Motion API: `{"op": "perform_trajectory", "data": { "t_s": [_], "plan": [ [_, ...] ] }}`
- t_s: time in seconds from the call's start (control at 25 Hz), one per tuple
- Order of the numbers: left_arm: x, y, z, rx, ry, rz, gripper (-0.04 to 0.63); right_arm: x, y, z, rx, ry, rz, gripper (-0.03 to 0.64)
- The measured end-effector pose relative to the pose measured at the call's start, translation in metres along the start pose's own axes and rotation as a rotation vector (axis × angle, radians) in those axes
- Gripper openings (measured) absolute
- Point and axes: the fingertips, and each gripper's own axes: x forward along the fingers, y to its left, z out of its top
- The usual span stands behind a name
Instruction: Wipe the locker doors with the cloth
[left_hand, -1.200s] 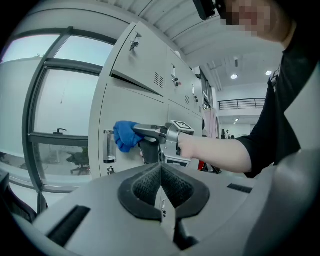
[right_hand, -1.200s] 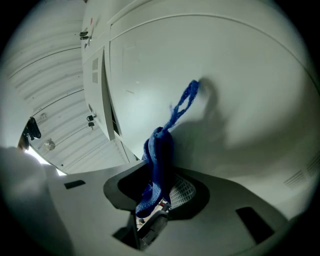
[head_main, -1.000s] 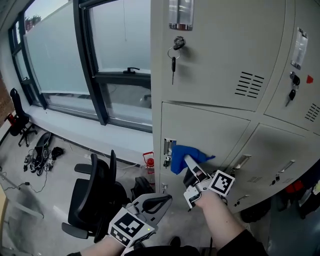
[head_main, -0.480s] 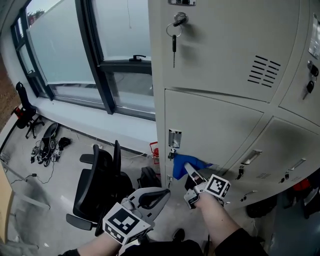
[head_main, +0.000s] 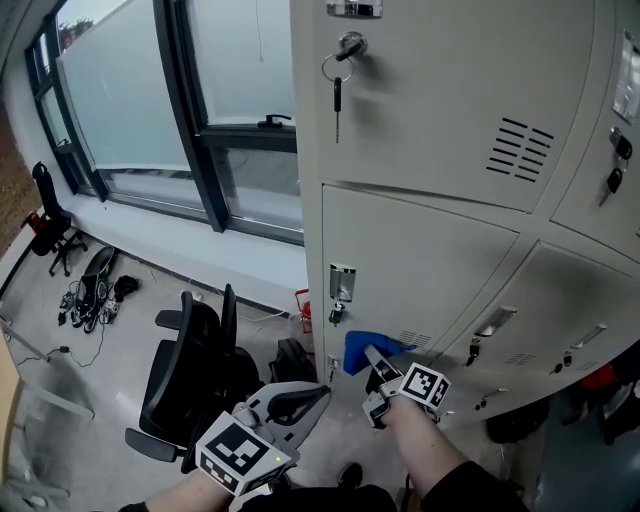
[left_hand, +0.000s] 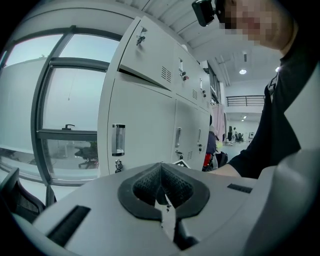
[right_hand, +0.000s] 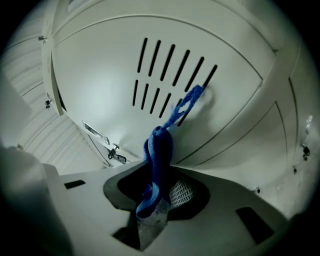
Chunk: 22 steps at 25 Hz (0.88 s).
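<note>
A bank of beige locker doors (head_main: 420, 270) fills the right of the head view. My right gripper (head_main: 372, 358) is shut on a blue cloth (head_main: 362, 349), which presses against the bottom of the lower-left door beside its vent slots (head_main: 414, 339). In the right gripper view the blue cloth (right_hand: 159, 150) rises from the shut jaws and its tip lies over the door's vent slots (right_hand: 165, 77). My left gripper (head_main: 300, 403) hangs low in front of me, away from the lockers, shut and holding nothing. The left gripper view shows the locker doors (left_hand: 150, 125) from the side.
A key (head_main: 336, 95) hangs from the upper door's lock. More handles (head_main: 497, 322) and locks sit on the doors to the right. A black office chair (head_main: 190, 375) stands on the floor to the left, below the window (head_main: 200, 110). Bags and cables (head_main: 90, 290) lie by the wall.
The right gripper has slid the cloth down the lower-left door, from beside the lock plate to the door's bottom edge. The left gripper has stayed low and shut.
</note>
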Motion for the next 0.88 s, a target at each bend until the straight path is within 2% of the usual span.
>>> {"op": "perform_trajectory", "data": {
  "t_s": [0.2, 0.52, 0.72, 0.88],
  "plan": [
    [0.0, -0.011, 0.006, 0.013, -0.022, -0.031, 0.006, -0.017, 0.047, 0.018, -0.048, -0.034, 0.075, 0.101],
    [-0.007, -0.025, 0.011, 0.029, -0.042, -0.092, 0.006, -0.047, 0.184, 0.057, -0.164, -0.097, 0.291, 0.101],
    [-0.008, -0.036, 0.018, 0.049, -0.064, -0.137, 0.006, -0.061, 0.264, 0.099, -0.27, -0.154, 0.392, 0.101],
    [-0.012, -0.044, 0.024, 0.041, -0.073, -0.154, 0.006, -0.068, 0.304, 0.127, -0.312, -0.184, 0.433, 0.101]
  ]
}}
